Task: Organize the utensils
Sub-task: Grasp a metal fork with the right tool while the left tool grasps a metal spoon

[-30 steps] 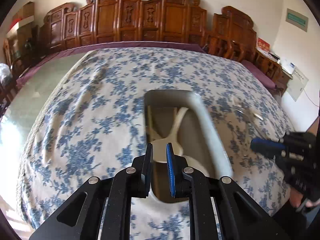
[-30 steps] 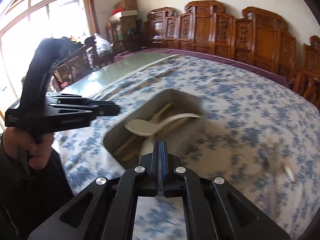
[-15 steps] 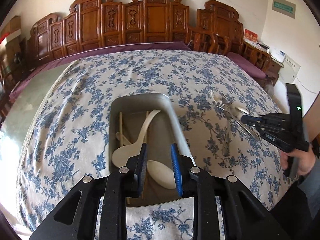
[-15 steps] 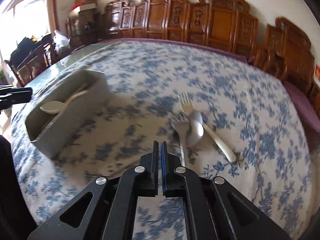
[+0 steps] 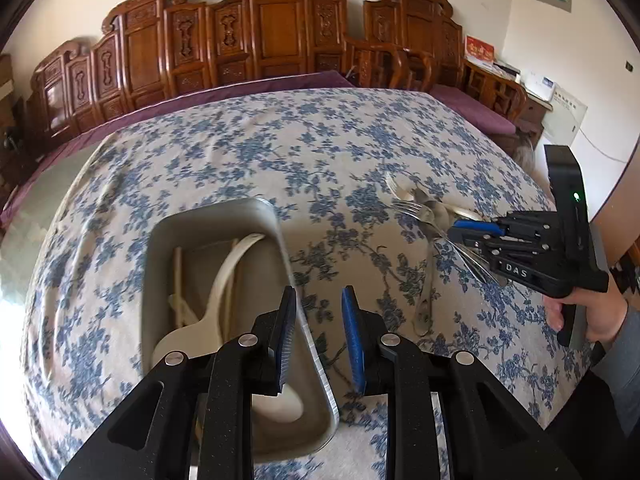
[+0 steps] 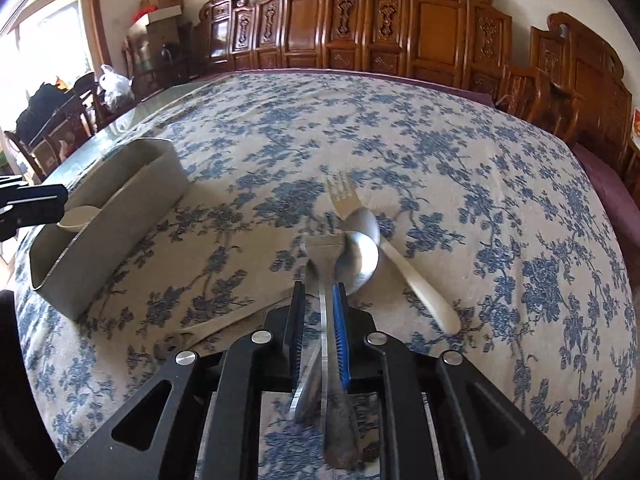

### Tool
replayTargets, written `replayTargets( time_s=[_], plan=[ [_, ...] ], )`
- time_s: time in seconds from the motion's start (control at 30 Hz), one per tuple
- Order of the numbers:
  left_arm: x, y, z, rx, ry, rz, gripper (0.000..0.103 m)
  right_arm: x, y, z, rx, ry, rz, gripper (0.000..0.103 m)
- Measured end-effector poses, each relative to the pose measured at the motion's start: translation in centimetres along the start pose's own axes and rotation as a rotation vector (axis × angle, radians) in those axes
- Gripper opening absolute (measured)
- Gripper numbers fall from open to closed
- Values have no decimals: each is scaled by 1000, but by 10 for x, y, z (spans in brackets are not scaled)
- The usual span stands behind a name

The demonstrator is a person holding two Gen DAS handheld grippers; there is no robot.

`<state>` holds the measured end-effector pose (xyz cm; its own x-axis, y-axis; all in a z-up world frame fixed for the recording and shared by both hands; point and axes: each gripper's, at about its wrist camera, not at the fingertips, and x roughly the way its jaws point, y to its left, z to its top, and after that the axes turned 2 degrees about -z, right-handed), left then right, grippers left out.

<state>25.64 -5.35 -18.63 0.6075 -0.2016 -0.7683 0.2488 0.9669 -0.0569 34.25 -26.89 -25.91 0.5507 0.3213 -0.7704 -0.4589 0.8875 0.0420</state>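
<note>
Left wrist view is showing your left gripper (image 5: 318,336) hanging over the long grey plastic utensil tray (image 5: 280,240), at about seven o'clock on the blue-flowered tablecloth (image 5: 248,152). Its blue-padded fingers (image 5: 352,336) are standing a little apart, straddling the tray's right wall and pinching nothing. Inside the tray, a cream plastic spoon (image 5: 220,292) and pale chopsticks (image 5: 178,276) are already lying lengthwise.

Moving right, at about three o'clock, the loose cutlery is waiting in a heap: a slim steel fork (image 6: 322,264), a polished steel spoon (image 6: 360,252) lapping over it, and a cream-handled fork (image 6: 404,268) beneath, angling toward four o'clock.

Right wrist view is showing your right gripper (image 6: 318,320) with its jaws having just been opening, now narrowly parted around the steel fork's handle, which is running between the pads; the frames are not showing them pressing on it.

This metal is likely handling stiff, light and slippery, and it is lying flat on soft cloth. You are best pinching the narrow handle by its edges, clear of the overlapping spoon bowl, so the neighbours are not dragging along.
</note>
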Motion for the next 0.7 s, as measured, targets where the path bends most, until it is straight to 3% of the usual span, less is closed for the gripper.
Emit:
replayTargets(
  time_s=[0.47,0.53,0.57,0.7],
  plan=[
    [23,-21,5,30,42,-1,22,15,2,1,8,44,18,17],
    [25,-25,6,37,45,0,22,15,-1,1,28,47,24,15],
    [25,-26,7,39,46,1,22,15,-2,1,38,52,26,9],
    [28,-35,7,51,55,-2,22,5,-6,1,42,37,41,8]
  ],
)
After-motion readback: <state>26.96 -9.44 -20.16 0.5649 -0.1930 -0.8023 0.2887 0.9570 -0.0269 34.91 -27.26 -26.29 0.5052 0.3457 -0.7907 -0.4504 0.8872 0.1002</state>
